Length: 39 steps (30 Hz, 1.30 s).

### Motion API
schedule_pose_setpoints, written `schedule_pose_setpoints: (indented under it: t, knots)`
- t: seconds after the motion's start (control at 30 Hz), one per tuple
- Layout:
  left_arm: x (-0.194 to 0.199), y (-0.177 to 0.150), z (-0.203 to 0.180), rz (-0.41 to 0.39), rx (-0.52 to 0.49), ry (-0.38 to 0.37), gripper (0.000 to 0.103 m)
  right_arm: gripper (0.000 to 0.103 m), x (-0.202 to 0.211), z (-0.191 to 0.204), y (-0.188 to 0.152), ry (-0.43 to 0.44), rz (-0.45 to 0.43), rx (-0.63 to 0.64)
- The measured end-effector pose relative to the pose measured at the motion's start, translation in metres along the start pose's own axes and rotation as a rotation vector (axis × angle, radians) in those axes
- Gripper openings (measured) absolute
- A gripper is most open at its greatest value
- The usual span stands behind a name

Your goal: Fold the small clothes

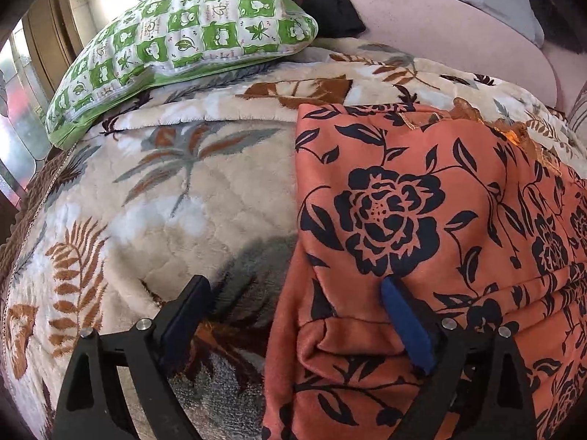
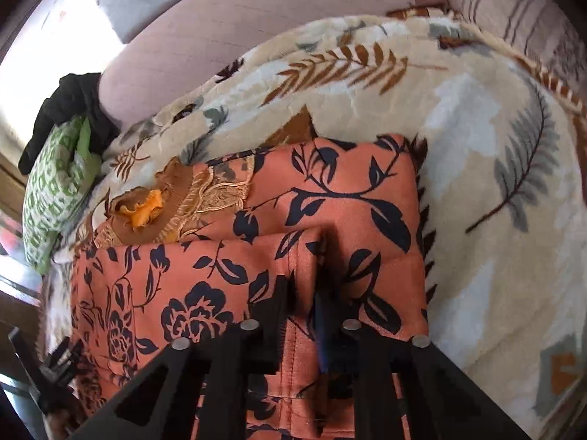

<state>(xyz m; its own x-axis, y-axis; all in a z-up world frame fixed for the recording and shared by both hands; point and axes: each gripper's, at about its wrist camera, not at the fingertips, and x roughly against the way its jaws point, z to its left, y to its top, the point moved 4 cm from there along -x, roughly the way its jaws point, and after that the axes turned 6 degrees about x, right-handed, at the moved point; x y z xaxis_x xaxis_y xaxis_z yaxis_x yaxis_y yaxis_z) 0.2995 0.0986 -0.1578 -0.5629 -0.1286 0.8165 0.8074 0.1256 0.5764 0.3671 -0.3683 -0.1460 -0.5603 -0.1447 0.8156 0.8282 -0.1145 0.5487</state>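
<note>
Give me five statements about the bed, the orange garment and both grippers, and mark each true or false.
1. The left gripper is open. True.
2. The right gripper stands wide open above the blanket. False: it is shut, pinching a fold of the orange floral garment.
3. A green and white patterned pillow lies on the leaf-print blanket. True.
4. The garment is plain white. False: orange with black flowers.
5. The garment hangs from a hanger. False: it lies on the blanket.
</note>
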Motion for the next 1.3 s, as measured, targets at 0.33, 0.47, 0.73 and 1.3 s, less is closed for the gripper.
schedule_pose_setpoints:
  t: [0.33,0.47,0.73,1.3]
  knots:
    - [0.042,0.019,-0.025,-0.132,-0.058,-0.018,0.095,0.089,0.035,-0.010,-0.006,-0.171,-0.141,0.023]
    - [0.001,0.004,-0.037,-0.009,-0.124,0.032,0.099,0.089,0.068,0.010,-0.001,0.151,-0.217,-0.069]
    - [0.034,0.005,-0.020,-0.035,-0.081,-0.018,0.102,0.082,0.021,-0.018,-0.021,0.323,-0.016,-0.303]
    - [0.091,-0.100,0.072,0.130,0.288,-0.346,0.102,0.083,-0.028,0.000,-0.005,0.384,0.018,-0.273]
